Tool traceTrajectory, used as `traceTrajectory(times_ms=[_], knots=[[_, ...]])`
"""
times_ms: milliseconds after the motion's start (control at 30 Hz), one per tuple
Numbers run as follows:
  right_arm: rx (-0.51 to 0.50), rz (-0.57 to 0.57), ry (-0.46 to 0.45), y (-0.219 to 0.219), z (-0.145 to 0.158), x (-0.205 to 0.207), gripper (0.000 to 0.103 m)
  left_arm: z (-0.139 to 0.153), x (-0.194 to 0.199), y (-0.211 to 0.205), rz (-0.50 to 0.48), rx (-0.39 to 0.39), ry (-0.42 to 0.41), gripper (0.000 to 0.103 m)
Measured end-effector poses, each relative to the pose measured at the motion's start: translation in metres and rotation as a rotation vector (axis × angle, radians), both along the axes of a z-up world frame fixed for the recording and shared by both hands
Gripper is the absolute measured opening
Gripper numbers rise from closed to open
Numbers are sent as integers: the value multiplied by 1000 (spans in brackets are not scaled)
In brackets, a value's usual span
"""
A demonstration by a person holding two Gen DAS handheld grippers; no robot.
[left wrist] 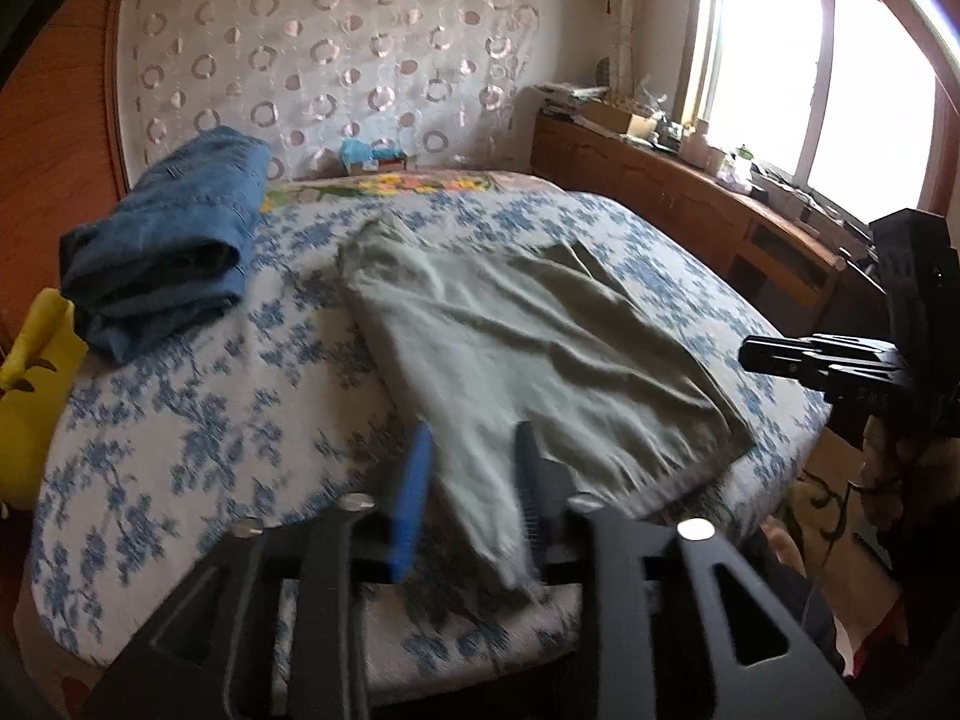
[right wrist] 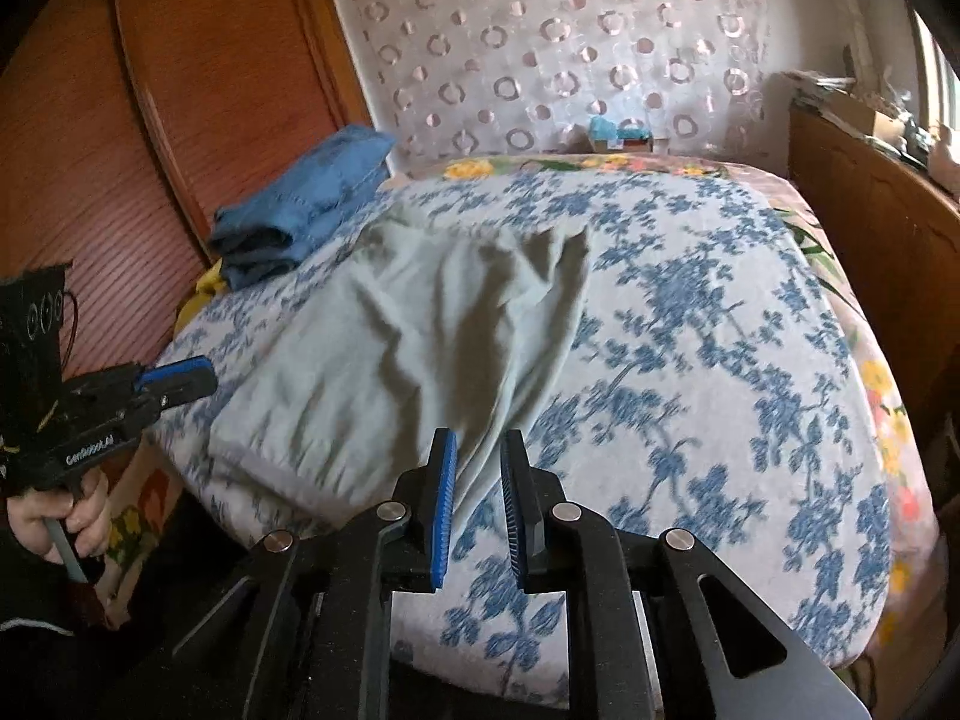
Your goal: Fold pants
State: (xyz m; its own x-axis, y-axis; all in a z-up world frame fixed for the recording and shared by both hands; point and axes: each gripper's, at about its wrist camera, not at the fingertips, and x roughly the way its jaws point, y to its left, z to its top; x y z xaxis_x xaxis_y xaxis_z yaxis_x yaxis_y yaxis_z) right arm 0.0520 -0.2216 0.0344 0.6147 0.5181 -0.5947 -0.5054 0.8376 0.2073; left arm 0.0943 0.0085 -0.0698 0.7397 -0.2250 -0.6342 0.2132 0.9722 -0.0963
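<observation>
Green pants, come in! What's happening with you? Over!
Both grippers, left and right, open, cloth between fingers. Green pants folded on bed. Jeans folded alongside, clear.

My left-wrist view smears the near corner of the grey-green pants (left wrist: 498, 360) into motion blur where it hangs off the bed (left wrist: 180, 420) between the left gripper (left wrist: 474, 456) jaws, so I cannot tell whether the pads touch the cloth. The right gripper (right wrist: 478, 450) shows the same: its blurred pads flank a cloth corner, contact unclear. The folded blue jeans (left wrist: 174, 240) hide part of a yellow item (left wrist: 36, 372), itself cut off by the frame edge. The small boxes (left wrist: 375, 159) at the headboard are too small to identify. Clutter on the window ledge (left wrist: 690, 138) is unreadable, and the window (left wrist: 780, 60) is blown out.
</observation>
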Motion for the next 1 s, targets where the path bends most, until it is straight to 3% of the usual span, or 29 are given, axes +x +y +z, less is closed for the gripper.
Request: traceTrajectory(times_ms=[100, 167, 433, 1000], knots=[[-13, -23, -30, 0, 5, 10, 32, 2, 8, 7, 24, 5, -18, 64], [-10, -27, -38, 2, 8, 21, 33, 0, 18, 10, 30, 12, -5, 71], [-14, -3, -37, 21, 12, 67, 34, -12, 53, 17, 58, 9, 10, 72], [-113, -26, 73, 70, -9, 168, 33, -5, 71, 41, 121, -18, -135, 72]])
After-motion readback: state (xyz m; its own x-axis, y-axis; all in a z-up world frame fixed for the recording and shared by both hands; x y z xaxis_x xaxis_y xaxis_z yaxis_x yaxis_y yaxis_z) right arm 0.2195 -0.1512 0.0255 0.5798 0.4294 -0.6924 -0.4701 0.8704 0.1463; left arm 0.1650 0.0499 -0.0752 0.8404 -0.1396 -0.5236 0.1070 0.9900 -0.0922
